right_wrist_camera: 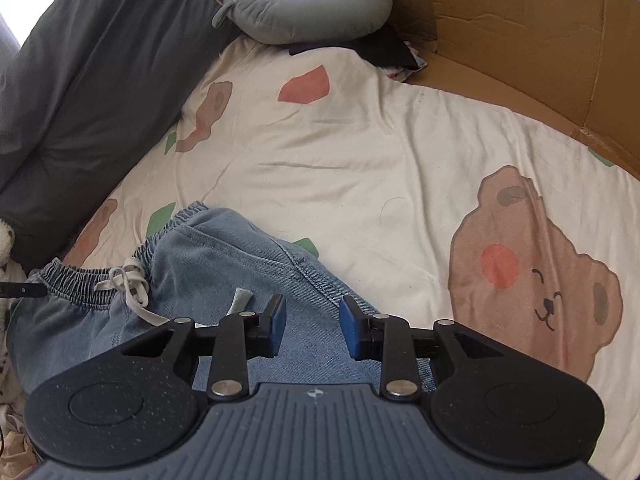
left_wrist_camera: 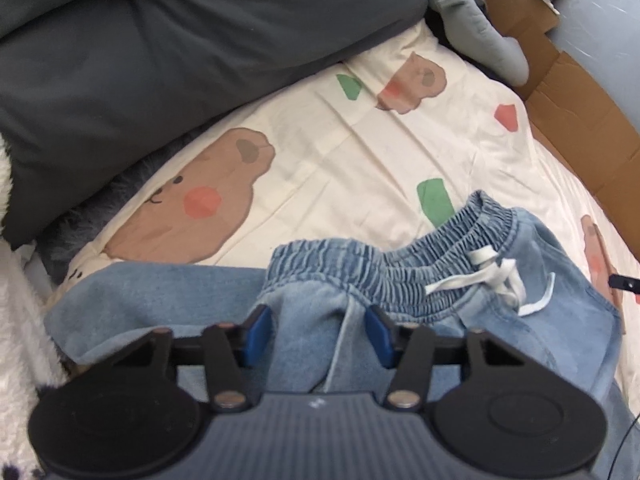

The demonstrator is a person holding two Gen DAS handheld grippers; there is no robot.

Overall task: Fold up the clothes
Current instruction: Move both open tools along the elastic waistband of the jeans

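Claws, our left claw (left_wrist_camera: 320, 330) and right claw (right_wrist_camera: 311, 326), gape apart over the rumpled jeans (left_wrist_camera: 460, 320), whose waistband (left_wrist_camera: 400, 268) lies bunched, so smoothing and folding remain.

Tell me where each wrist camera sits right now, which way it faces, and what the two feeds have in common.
Left wrist: behind the open left gripper, looking forward over the denim pants toward the grey duvet; only the gripper shows.
Right wrist: behind the open right gripper, above the pants' right side, facing the bear-print sheet and cardboard; only the gripper shows.
Shared: pants, white drawstring, sheet, duvet, grey neck pillow, cardboard.
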